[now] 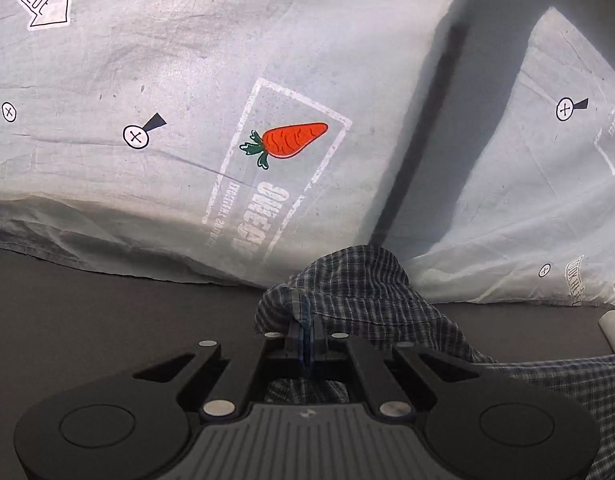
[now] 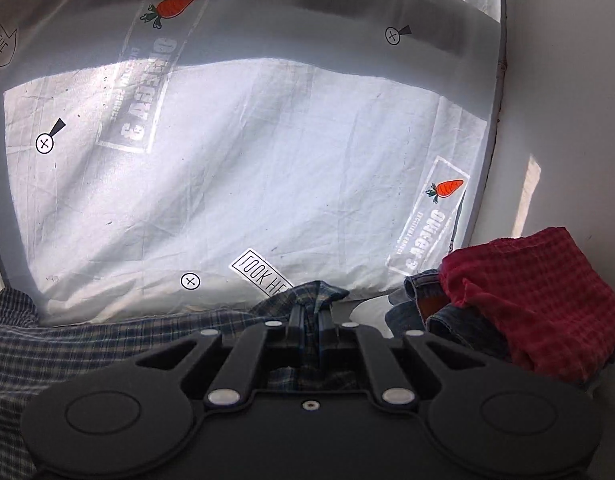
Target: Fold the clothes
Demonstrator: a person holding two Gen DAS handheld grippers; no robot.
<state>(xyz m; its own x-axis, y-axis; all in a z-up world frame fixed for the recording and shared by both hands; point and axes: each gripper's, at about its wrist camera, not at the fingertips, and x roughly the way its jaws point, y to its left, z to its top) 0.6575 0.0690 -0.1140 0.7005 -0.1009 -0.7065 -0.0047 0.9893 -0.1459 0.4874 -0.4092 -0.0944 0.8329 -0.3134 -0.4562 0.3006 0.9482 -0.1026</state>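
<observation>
- Plaid fabric, a blue-and-white checked shirt, was found pinched between the closed fingers of the left gripper, a bunched fold rising above the fingertips.
- The remainder of the shirt was seen trailing to the lower right of the left wrist view, over a dark surface.
- The right gripper was likewise observed clamped narrowly on the same shirt, the cloth spreading away to the lower left.
- A white printed sheet, marked with carrot motifs and crossed circles, was recorded beyond both grippers.
- A red checked garment was noted at the right, lying on top of blue denim, just beside the right gripper.
</observation>
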